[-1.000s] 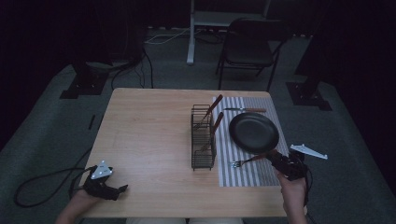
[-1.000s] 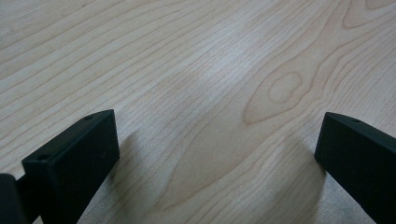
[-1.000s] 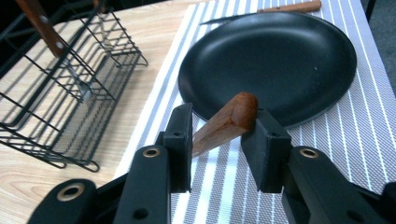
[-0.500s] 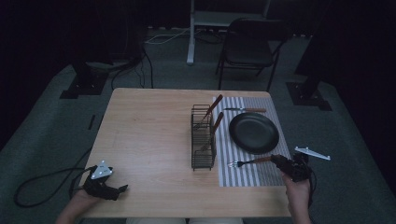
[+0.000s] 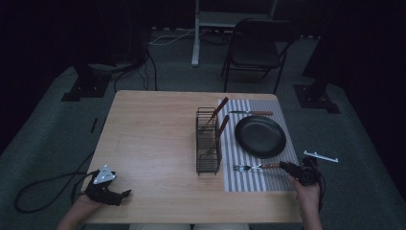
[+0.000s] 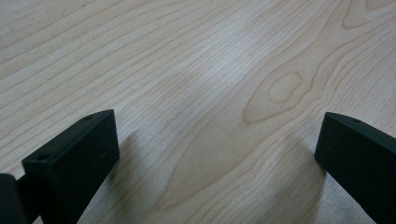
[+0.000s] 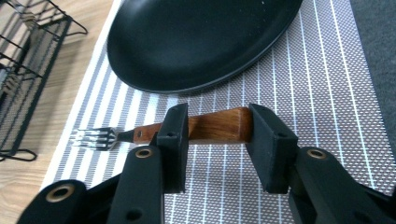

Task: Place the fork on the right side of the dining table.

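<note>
The right gripper (image 7: 215,140) had its jaws parted astride the fork (image 7: 187,129) just ahead, apparently releasing it beside the plate (image 7: 201,42) beyond

Centre frame, a black plate (image 7: 201,42) rests on a grey placemat (image 7: 322,93) with white stripes. The fork (image 7: 187,130) has a reddish-brown wooden handle and silver tines. At left, a black wire rack (image 7: 23,70) sits on the pale wood-grain table (image 6: 196,70).
</note>
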Demonstrator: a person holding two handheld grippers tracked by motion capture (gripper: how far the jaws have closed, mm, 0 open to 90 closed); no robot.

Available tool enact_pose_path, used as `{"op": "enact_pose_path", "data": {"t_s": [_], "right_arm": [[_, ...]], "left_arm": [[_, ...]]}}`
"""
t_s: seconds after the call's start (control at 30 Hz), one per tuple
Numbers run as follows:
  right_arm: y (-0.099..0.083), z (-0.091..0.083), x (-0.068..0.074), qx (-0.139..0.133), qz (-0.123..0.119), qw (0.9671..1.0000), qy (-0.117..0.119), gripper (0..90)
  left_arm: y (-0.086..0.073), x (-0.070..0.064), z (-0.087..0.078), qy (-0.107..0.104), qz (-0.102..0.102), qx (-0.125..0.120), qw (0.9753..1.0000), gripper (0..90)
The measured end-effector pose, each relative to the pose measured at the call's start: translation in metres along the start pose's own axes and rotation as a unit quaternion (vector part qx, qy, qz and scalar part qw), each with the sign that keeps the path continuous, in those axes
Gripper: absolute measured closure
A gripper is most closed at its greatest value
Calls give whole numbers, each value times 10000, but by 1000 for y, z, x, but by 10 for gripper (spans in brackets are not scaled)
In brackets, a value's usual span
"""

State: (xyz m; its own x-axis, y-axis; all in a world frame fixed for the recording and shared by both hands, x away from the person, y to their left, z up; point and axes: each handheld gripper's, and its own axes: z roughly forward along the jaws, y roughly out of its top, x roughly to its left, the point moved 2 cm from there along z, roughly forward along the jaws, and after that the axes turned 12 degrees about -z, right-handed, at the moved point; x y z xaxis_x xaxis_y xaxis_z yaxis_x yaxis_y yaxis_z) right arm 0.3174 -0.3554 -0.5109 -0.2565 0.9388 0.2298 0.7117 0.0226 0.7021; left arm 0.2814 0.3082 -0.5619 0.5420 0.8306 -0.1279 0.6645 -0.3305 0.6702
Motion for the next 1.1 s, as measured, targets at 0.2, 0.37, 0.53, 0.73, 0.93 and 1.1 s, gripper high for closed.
{"op": "enact_pose_path", "data": {"t_s": [0.2,0.37,0.53,0.73,0.93,1.1], "right_arm": [[0,11,-8,217,46,9997,36,580],[1,19,-14,353,51,9994,8,569],[3,27,-21,461,112,9989,27,562],[4,35,-27,586,107,9982,-79,538],[6,39,-27,641,-48,9977,-229,490],[6,38,-25,658,-163,9970,-378,399]], "left_arm": [[0,0,0,0,2,0,10000,0],[0,0,0,0,0,-1,10000,0],[0,0,0,0,1,0,10000,0],[0,0,0,-1,0,-1,10000,0],[0,0,0,0,0,-1,10000,0],[0,0,0,0,0,-1,10000,0]]}}
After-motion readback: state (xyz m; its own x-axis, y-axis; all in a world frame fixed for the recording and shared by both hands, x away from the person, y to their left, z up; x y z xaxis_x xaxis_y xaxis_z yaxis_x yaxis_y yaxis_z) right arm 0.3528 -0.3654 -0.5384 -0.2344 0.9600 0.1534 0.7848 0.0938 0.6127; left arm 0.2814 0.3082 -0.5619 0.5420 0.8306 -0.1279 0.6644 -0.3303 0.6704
